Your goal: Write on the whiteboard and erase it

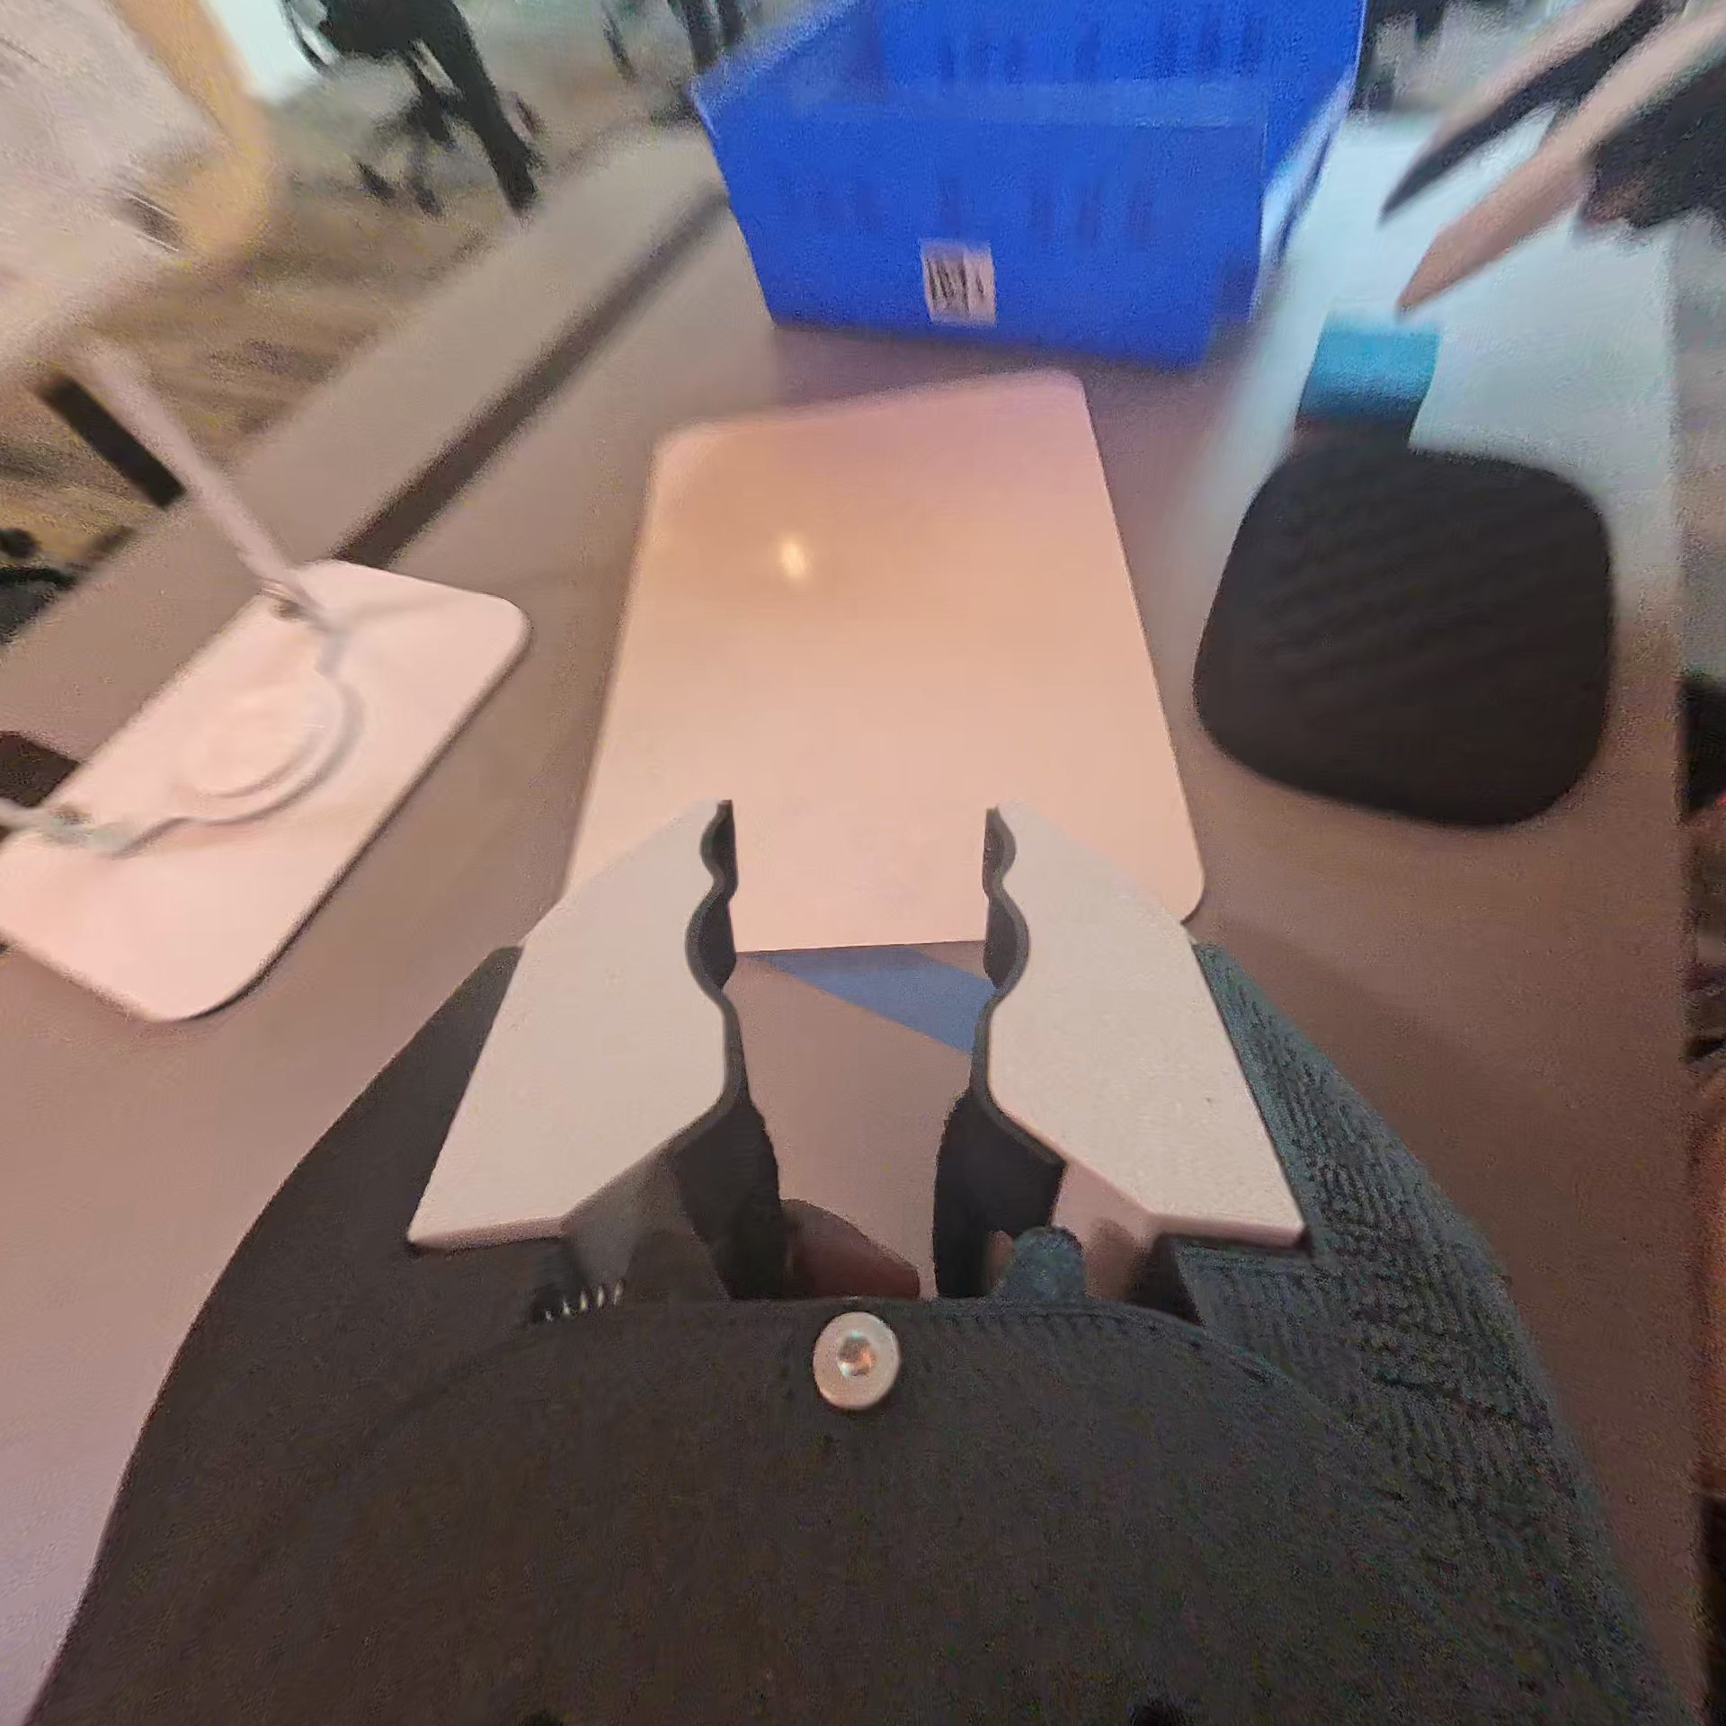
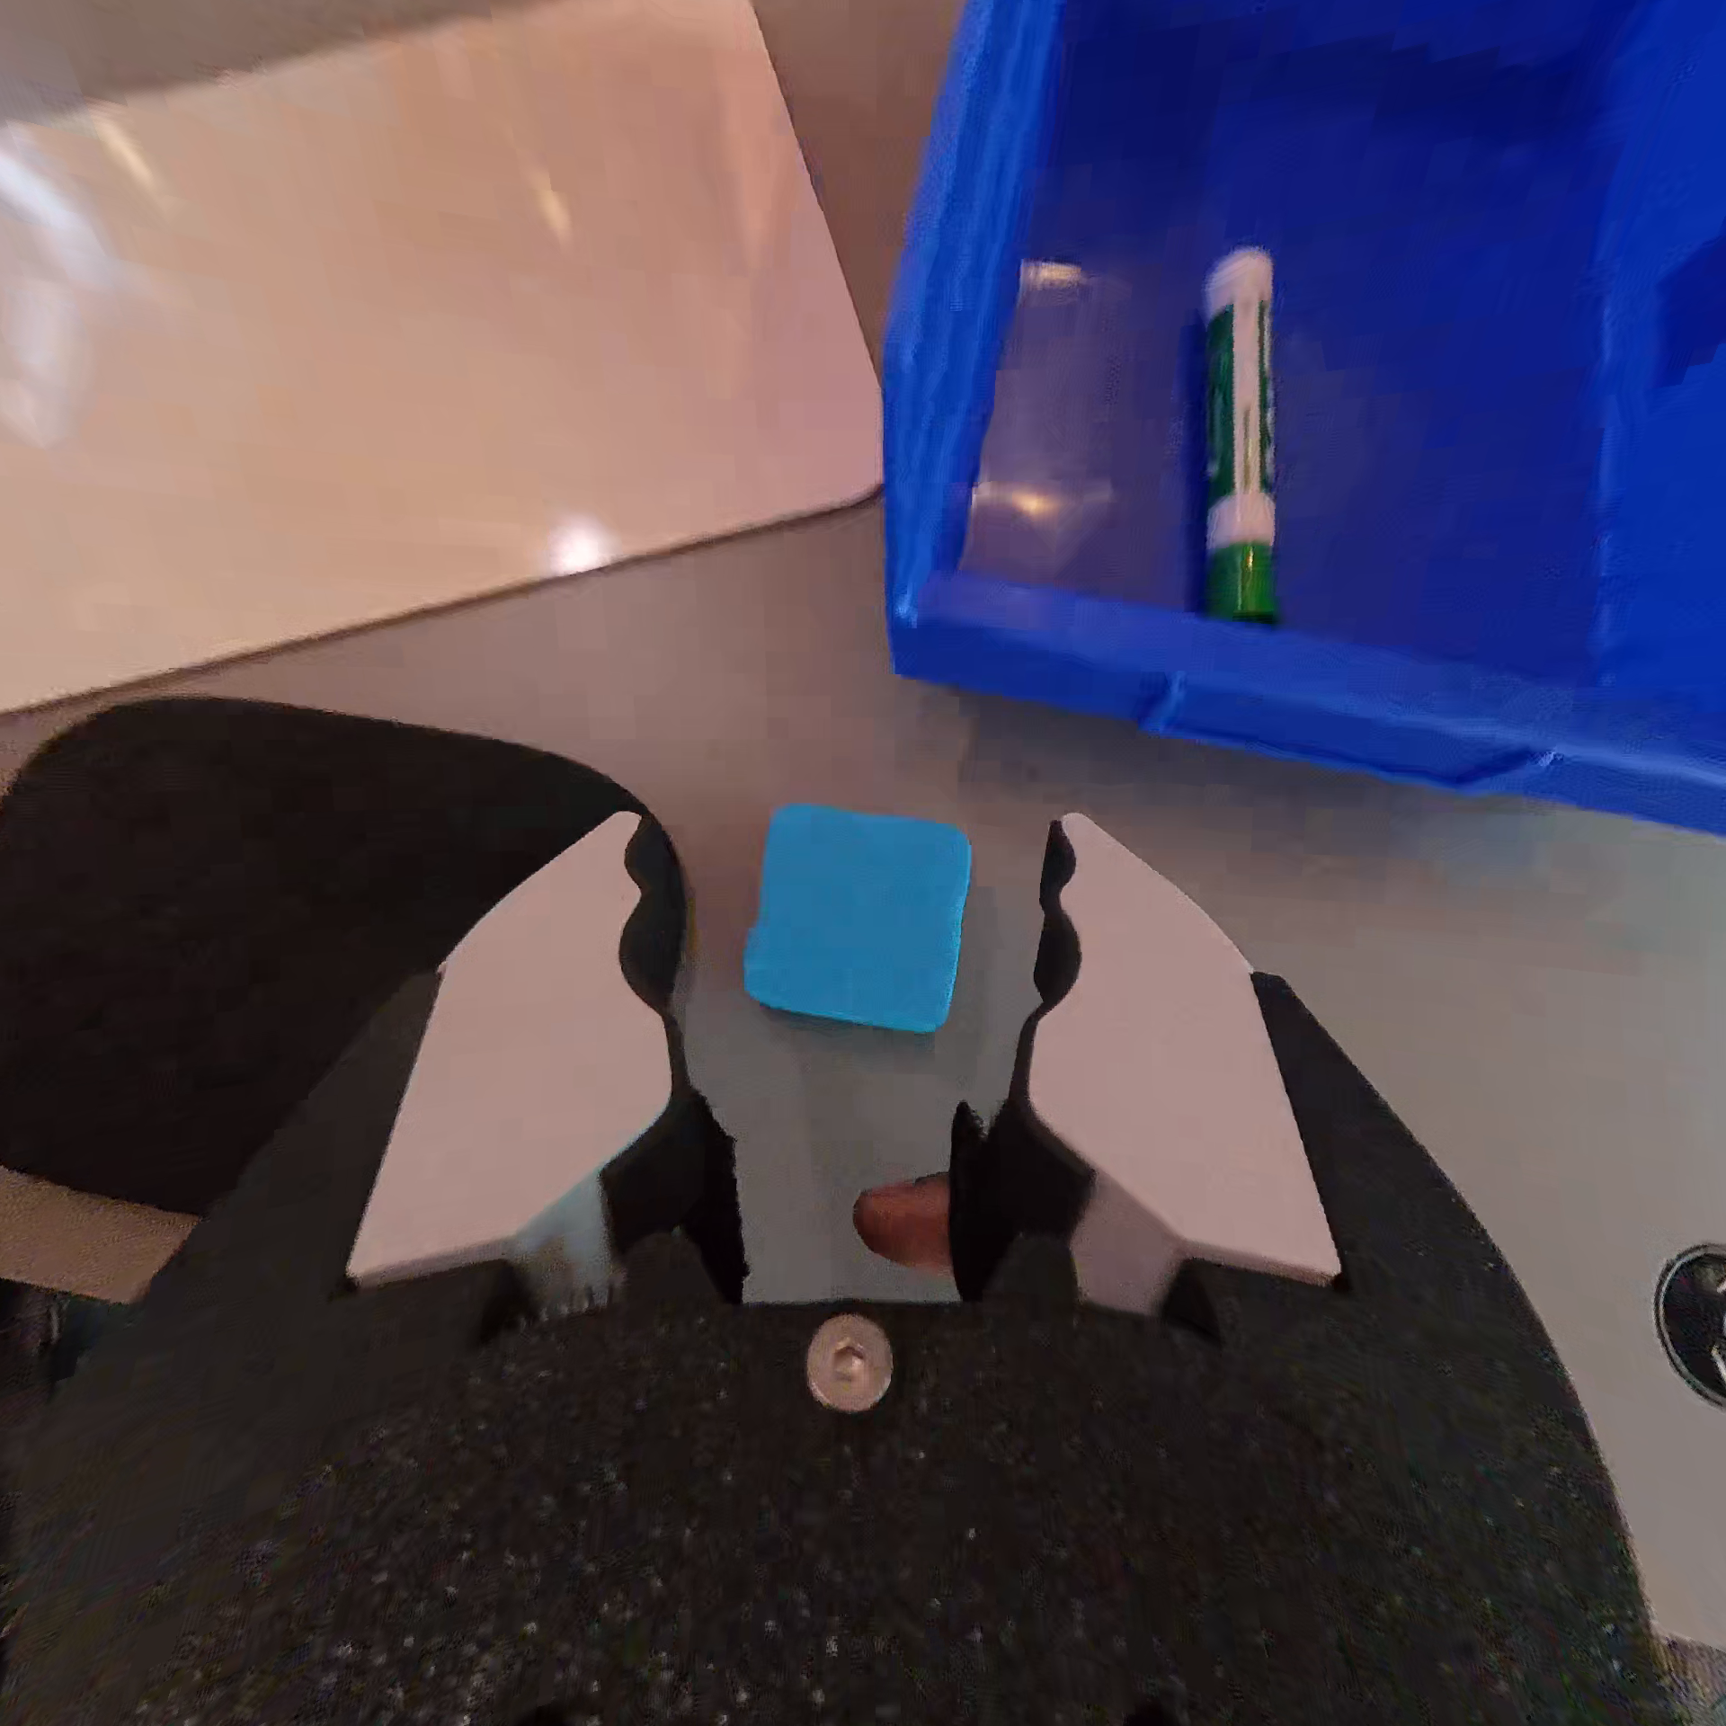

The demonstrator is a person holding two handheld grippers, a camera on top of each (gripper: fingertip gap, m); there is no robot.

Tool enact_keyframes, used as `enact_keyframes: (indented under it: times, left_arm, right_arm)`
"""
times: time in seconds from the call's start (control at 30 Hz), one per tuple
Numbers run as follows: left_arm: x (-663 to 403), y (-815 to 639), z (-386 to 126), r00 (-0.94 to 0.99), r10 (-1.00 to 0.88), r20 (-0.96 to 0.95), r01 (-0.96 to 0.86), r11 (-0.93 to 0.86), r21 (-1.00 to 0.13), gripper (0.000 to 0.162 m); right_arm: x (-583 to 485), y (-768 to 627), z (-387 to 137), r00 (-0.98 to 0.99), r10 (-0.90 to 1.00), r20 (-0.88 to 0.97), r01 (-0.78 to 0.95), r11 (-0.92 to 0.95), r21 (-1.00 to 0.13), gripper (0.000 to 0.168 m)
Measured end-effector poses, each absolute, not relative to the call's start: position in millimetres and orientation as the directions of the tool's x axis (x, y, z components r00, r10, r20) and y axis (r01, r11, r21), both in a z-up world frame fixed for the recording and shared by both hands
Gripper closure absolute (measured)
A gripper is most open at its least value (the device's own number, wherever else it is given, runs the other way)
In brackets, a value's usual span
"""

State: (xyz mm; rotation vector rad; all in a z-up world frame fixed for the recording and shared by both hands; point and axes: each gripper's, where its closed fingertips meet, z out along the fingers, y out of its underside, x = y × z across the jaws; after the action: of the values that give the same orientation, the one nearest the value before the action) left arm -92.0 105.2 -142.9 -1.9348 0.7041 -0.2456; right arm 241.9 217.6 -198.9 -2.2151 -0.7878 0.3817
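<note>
The right gripper (image 2: 845,831) is held wide above a blue eraser (image 2: 857,920); the left gripper (image 1: 859,822) is spread, empty, over the whiteboard (image 1: 883,644).

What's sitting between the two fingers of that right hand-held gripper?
In the right wrist view, a small blue eraser block lies on the grey table between the open fingers of the right hand-held gripper, touching neither.
</note>
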Motion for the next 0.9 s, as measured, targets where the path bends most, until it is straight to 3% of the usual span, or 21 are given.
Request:
enact_keyframes:
  times: [0.1, 0.2, 0.27, 0.33, 0.4, 0.57, 0.6, 0.63, 0.73, 0.77, 0.8, 0.87, 0.9]
  left_arm:
    - [-146.6, 69.8, -87.4, 0.9, -0.419, -0.12, -0.229, -0.219, -0.948, 0.11]
    - [-250.1, 28.6, -74.1, 0.97, -0.133, -0.203, -0.236, -0.326, -0.915, 0.11]
    - [-313.1, 0.3, -98.6, 0.982, -0.049, -0.184, -0.181, -0.536, -0.825, 0.11]
    - [-350.1, -22.9, -139.9, 0.999, -0.034, -0.032, -0.047, -0.741, -0.669, 0.11]
    - [-378.8, -40.8, -180.3, 1.0, 0.025, -0.002, 0.021, -0.869, -0.494, 0.113]
    - [-414.9, -60.7, -239.1, 0.994, 0.052, -0.1, 0.025, -0.968, -0.248, 0.114]
    - [-416.6, -64.0, -248.8, 0.995, 0.055, -0.089, 0.035, -0.977, -0.21, 0.123]
    - [-406.2, -55.0, -249.0, 0.998, 0.063, 0.016, 0.065, -0.961, -0.268, 0.143]
    - [-405.6, -47.8, -242.1, 0.996, 0.062, 0.057, 0.079, -0.926, -0.369, 0.143]
    - [-404.9, -37.2, -226.3, 0.994, 0.085, 0.075, 0.111, -0.86, -0.498, 0.143]
    - [-400.4, -25.6, -200.1, 0.985, 0.108, 0.133, 0.169, -0.743, -0.647, 0.144]
    - [-381.3, -5.5, -117.2, 0.963, 0.024, 0.27, 0.264, -0.307, -0.914, 0.144]
    - [-361.2, -5.6, -71.3, 0.932, -0.101, 0.347, 0.343, -0.058, -0.938, 0.144]
  right_arm:
    - [212.3, 217.9, -159.4, 0.708, 0.706, -0.005, 0.377, -0.383, -0.843, 0.092]
    - [185.5, 207.9, -144.0, 0.632, 0.774, 0.025, 0.386, -0.287, -0.877, 0.096]
    - [169.3, 201.3, -141.9, 0.579, 0.815, 0.032, 0.401, -0.25, -0.881, 0.099]
    - [154.4, 196.9, -143.2, 0.526, 0.849, 0.043, 0.43, -0.222, -0.875, 0.1]
    - [140.9, 197.5, -144.9, 0.49, 0.869, 0.061, 0.454, -0.195, -0.87, 0.101]
    - [107.2, 202.6, -145.0, 0.422, 0.904, 0.065, 0.47, -0.157, -0.869, 0.103]
    - [100.8, 202.7, -143.3, 0.408, 0.911, 0.069, 0.471, -0.145, -0.87, 0.103]
    - [94.4, 202.3, -141.6, 0.391, 0.918, 0.074, 0.473, -0.132, -0.871, 0.104]
    - [69.0, 194.5, -138.1, 0.317, 0.945, 0.073, 0.468, -0.089, -0.879, 0.107]
    - [57.2, 187.8, -137.6, 0.278, 0.958, 0.069, 0.461, -0.07, -0.885, 0.108]
    - [43.4, 179.2, -136.2, 0.234, 0.97, 0.065, 0.443, -0.047, -0.895, 0.108]
    - [9.1, 154.6, -127.9, 0.13, 0.991, 0.044, 0.355, -0.005, -0.935, 0.106]
    - [-10.2, 139.2, -119.6, 0.075, 0.997, 0.03, 0.283, 0.007, -0.959, 0.105]
